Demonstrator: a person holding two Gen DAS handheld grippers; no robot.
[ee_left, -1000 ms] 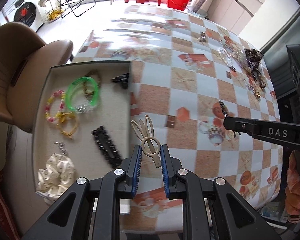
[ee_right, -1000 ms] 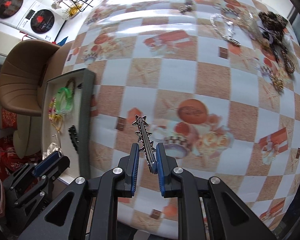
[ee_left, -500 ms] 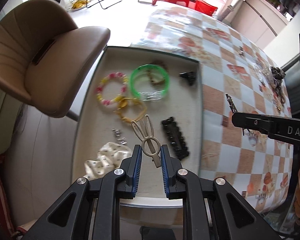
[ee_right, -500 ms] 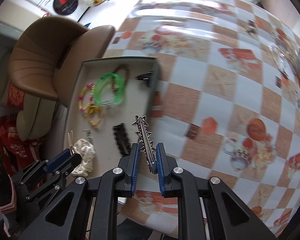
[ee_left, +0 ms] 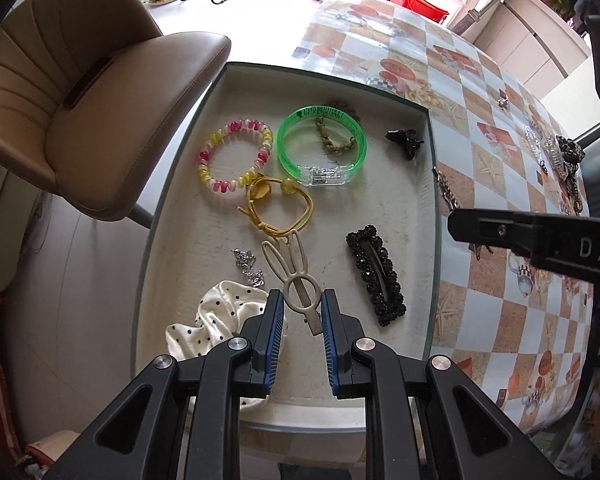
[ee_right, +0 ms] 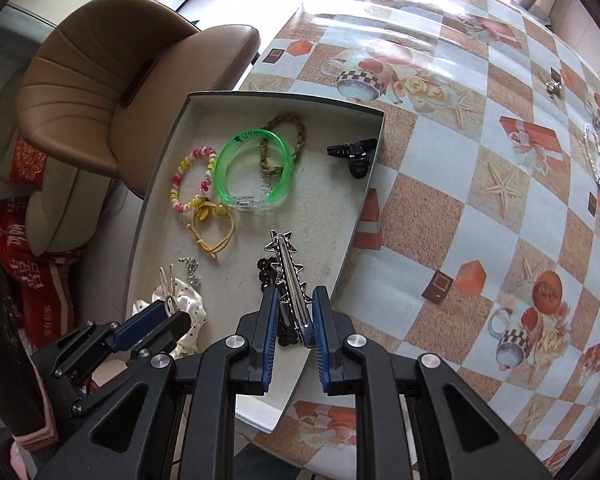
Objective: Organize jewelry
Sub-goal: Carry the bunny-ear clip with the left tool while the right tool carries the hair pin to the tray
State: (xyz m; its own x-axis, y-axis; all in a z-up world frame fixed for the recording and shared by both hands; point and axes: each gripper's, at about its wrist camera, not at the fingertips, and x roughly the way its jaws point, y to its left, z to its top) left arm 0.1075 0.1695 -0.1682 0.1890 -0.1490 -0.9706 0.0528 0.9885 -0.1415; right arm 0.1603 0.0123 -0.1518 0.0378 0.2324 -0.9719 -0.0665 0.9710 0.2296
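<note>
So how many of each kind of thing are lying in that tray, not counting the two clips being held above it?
Bracelets and bangles: 4, including the green bangle
Hair clips: 2, including the black beaded clip
Scrunchies: 1
Small silver pieces: 1
Total: 8

Both hand-held grippers (ee_left: pixel 299 312) (ee_right: pixel 295 312) point steeply down, jaws nearly closed.

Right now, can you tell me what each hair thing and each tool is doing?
Left tool: shut on the bunny clip, over the tray.
Right tool: shut on the star clip, over the tray.
Green bangle: lying flat in the tray.
Black beaded clip: flat in the tray.
Dotted scrunchie: crumpled in the tray.
</note>
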